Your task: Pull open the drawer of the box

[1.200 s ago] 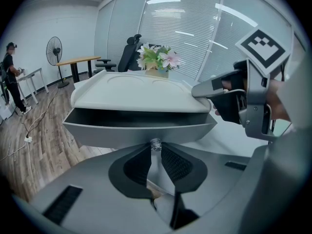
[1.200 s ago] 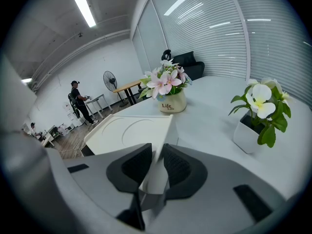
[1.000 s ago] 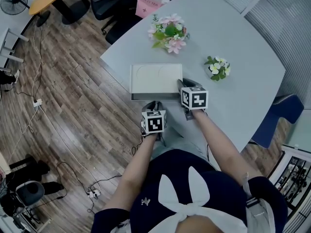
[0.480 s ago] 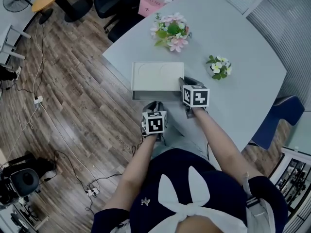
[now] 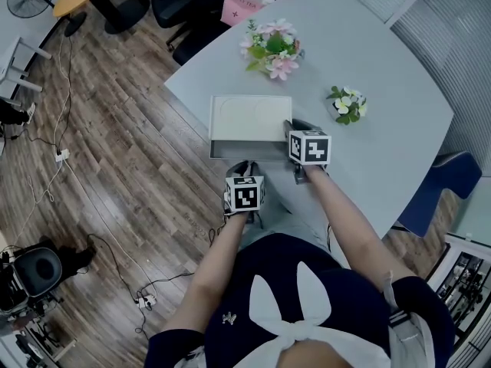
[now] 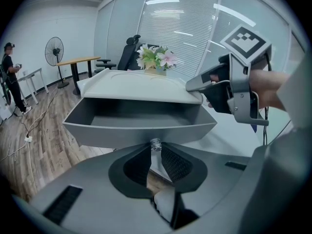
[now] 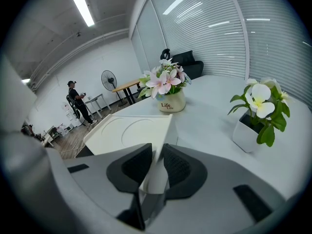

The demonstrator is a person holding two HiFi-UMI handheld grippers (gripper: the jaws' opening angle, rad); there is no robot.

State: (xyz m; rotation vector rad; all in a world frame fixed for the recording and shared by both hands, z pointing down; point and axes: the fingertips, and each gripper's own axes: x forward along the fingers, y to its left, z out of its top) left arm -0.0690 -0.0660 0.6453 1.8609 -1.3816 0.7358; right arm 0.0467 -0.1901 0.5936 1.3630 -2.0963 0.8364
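Note:
A white box point(image 5: 249, 117) lies near the grey table's point(image 5: 383, 67) front edge. Its grey drawer point(image 5: 245, 152) is pulled out toward me. In the left gripper view the drawer point(image 6: 139, 126) gapes wide with nothing inside, and its small metal knob point(image 6: 155, 144) sits pinched between the pads of my left gripper point(image 6: 155, 148). My left gripper point(image 5: 244, 165) is just in front of the drawer. My right gripper point(image 5: 291, 131) is at the box's right near corner. Its pads clamp that white corner point(image 7: 158, 145) of the box point(image 7: 131, 133).
A pot of pink flowers point(image 5: 272, 48) stands behind the box, and a small white-flowered plant point(image 5: 345, 106) to its right. Office chairs point(image 5: 176, 6) and a pink carton point(image 5: 244, 4) are beyond the table. Cables cross the wooden floor point(image 5: 115, 167) at the left. A person point(image 6: 9, 77) stands far off.

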